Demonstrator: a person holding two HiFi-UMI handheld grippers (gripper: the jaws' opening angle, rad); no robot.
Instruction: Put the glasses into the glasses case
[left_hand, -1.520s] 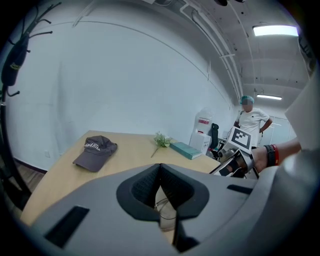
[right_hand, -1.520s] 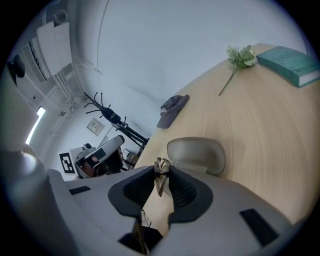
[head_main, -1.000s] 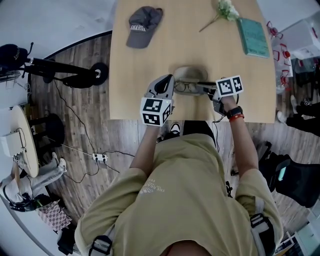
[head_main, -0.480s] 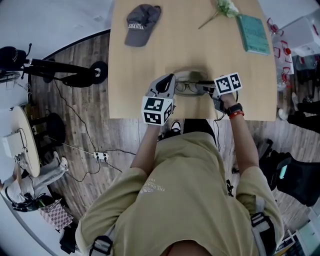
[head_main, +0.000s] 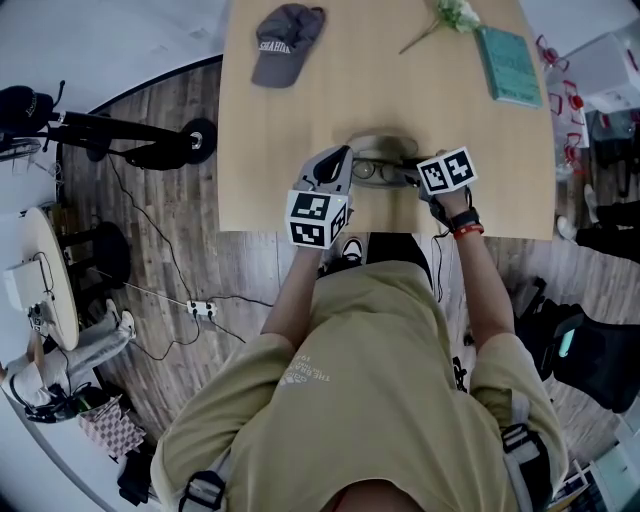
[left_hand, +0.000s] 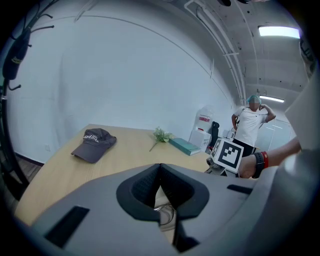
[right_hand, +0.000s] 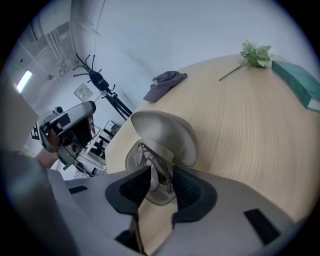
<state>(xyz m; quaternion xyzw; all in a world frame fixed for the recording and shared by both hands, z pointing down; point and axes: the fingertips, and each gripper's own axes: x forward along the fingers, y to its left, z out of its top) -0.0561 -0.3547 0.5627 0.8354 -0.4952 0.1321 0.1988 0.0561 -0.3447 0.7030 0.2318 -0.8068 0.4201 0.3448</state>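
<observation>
An open beige glasses case lies near the table's front edge, its lid raised at the far side. The thin-framed glasses lie in its tray. My right gripper is at the case's right end. Its jaws are opening, and the glasses' hinge end stands between the pads with a gap on each side. My right gripper points steeply down. My left gripper hovers at the case's left end. In its own view my left gripper has its pads meeting, with a lens of the glasses showing below.
A grey cap lies at the table's far left, a flower sprig and a green book at the far right. The front edge of the table runs just under both grippers. A person stands beyond the table.
My right gripper has tipped down and shifted left toward the case, and its jaws have widened around the glasses. The left gripper has stayed put.
</observation>
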